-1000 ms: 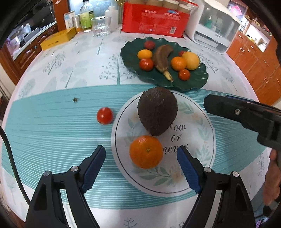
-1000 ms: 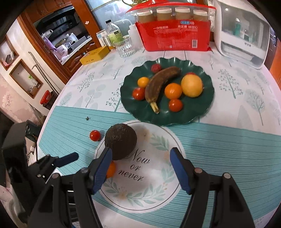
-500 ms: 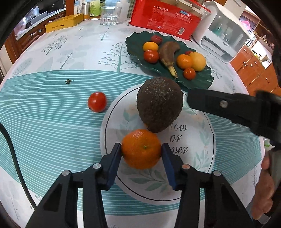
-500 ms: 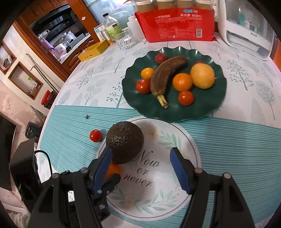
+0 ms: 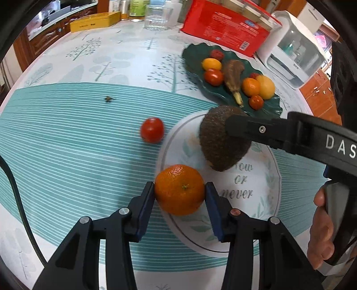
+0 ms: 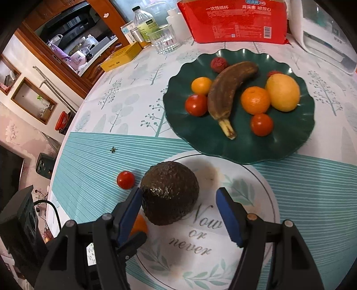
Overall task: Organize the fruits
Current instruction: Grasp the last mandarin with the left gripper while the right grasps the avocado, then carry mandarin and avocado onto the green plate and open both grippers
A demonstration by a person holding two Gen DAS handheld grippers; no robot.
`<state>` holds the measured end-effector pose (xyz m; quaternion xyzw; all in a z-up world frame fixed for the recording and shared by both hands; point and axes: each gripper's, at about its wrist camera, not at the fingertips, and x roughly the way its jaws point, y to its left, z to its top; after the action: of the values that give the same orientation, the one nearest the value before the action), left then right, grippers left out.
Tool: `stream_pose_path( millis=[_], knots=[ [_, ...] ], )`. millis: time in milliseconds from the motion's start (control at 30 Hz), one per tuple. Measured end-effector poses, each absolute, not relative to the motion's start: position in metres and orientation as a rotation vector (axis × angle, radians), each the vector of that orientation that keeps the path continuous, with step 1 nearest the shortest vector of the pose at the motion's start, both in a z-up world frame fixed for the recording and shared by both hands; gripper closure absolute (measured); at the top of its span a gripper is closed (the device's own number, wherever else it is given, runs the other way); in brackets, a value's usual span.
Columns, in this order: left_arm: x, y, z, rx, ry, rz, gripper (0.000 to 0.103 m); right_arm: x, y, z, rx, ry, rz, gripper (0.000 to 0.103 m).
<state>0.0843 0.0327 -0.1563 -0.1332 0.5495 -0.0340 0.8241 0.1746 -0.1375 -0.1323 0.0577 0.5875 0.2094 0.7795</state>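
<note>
My left gripper (image 5: pixel 179 196) is shut on a mandarin (image 5: pixel 179 189) at the left edge of the white plate (image 5: pixel 256 214). A dark avocado (image 6: pixel 170 193) lies on the same white plate (image 6: pixel 223 267). My right gripper (image 6: pixel 179 205) stands open around the avocado, its left pad close beside the fruit and its right pad well apart from it. In the left wrist view a right gripper finger (image 5: pixel 256 130) crosses in front of the avocado (image 5: pixel 219 145). A loose cherry tomato (image 5: pixel 152 133) sits on the cloth left of the plate. Only a sliver of the mandarin (image 6: pixel 139 225) shows in the right wrist view.
A dark green plate (image 6: pixel 200 133) behind holds a brown banana (image 6: pixel 227 91), tomatoes, mandarins and a yellow fruit. Farther back stand a red package (image 6: pixel 232 20), a glass (image 6: pixel 164 41), a yellow box (image 6: pixel 121 56) and a white appliance (image 5: pixel 292 55). A person's hand (image 5: pixel 321 227) grips the right tool.
The left jaws closed on the mandarin and the left gripper shifted left. The right gripper came down and forward until its fingers flank the avocado.
</note>
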Motion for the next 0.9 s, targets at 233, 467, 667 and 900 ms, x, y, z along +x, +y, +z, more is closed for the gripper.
stream_pose_path(
  millis=[233,467,667,900],
  knots=[
    [0.085,0.045,-0.153,-0.305,1.154,-0.059,0.059,0.179,-0.121,-0.139,0.112,1.281,0.471,0.034],
    [0.080,0.053,-0.150,-0.325,1.144,-0.061,0.059,0.175,-0.115,-0.138,0.104,1.264,0.493,0.043],
    [0.078,0.055,-0.146,-0.333,1.144,-0.068,0.059,0.162,-0.117,-0.133,0.038,1.234,0.478,0.045],
    [0.077,0.051,-0.128,-0.327,1.130,-0.092,0.059,0.149,-0.149,-0.116,0.079,1.215,0.451,0.045]
  ],
)
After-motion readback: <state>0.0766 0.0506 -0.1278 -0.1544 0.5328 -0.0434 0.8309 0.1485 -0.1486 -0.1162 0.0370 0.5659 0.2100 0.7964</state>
